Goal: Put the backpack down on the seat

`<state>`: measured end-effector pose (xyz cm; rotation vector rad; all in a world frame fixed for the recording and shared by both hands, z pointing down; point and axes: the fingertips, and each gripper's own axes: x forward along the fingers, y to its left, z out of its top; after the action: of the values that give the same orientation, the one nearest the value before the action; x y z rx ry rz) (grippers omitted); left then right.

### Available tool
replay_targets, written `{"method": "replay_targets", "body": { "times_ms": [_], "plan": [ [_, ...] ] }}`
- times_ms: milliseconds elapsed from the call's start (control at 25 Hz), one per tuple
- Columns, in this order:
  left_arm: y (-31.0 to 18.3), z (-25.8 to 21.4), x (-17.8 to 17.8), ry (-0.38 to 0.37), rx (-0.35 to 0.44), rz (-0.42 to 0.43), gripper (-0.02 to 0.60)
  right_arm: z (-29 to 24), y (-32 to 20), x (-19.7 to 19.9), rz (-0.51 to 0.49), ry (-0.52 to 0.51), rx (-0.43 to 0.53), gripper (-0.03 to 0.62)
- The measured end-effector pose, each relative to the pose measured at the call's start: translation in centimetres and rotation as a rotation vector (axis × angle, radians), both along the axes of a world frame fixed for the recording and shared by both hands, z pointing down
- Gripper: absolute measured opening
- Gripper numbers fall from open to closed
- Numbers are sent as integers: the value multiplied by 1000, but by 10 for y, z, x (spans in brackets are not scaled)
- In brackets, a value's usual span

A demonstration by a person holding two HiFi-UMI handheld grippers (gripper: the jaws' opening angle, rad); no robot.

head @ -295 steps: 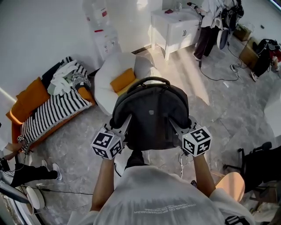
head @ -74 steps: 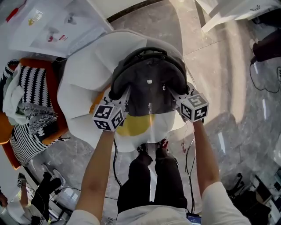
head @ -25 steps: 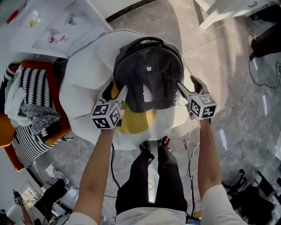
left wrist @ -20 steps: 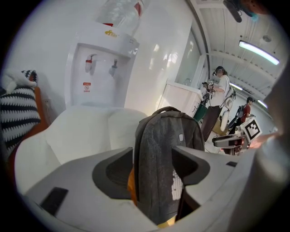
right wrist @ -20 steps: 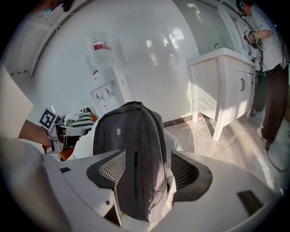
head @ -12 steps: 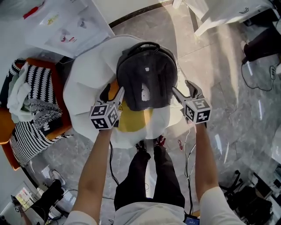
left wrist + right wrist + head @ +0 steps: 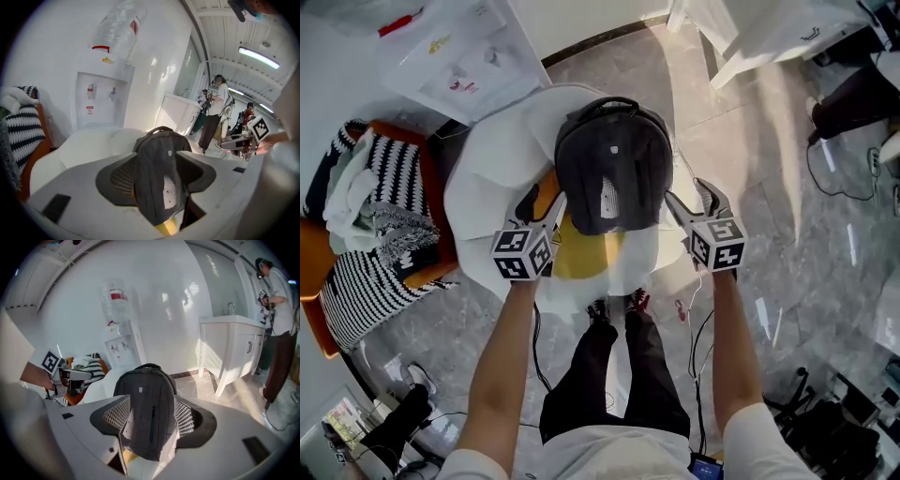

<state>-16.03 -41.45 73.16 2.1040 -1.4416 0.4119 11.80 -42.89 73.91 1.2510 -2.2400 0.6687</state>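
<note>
Sofa: at far left we see an orange sofa (image 7: 311, 248) under a black-and-white striped throw (image 7: 366, 281)
Seat: a white beanbag chair (image 7: 497, 173) sits just right of the sofa
Left gripper: we hold the left gripper (image 7: 542, 208) over the seat's front, just beside the bag's lower left edge; its jaws are released and have just eased slightly closer, with nothing between the pads
Backpack: the dark grey backpack (image 7: 614, 164) stands upright on the beanbag chair, carry handle uppermost, free of both grippers
Cushion: a yellow cushion (image 7: 581, 255) lies on the seat, partly under the backpack
Right gripper: we hold the right gripper (image 7: 694, 199) just beside the bag's lower right edge, jaws released and grasping nothing
Floor: grey marbled floor (image 7: 787, 216) spreads to the right
</note>
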Motion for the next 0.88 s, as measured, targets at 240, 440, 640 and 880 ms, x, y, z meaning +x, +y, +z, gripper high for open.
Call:
{"method": "replay_targets", "body": {
  "times_ms": [240, 440, 640, 880],
  "plan": [
    [14, -25, 6, -29, 27, 48, 216, -23, 15, 2, 9, -7, 20, 291],
    [32, -43, 13, -55, 32, 70, 179, -48, 32, -2, -19, -6, 36, 262],
    [49, -70, 25, -5, 51, 71, 130, -68, 48, -1, -21, 9, 44, 234],
    [71, -98, 35, -86, 74, 146, 97, -105, 62, -2, -3, -20, 75, 192]
  ]
}}
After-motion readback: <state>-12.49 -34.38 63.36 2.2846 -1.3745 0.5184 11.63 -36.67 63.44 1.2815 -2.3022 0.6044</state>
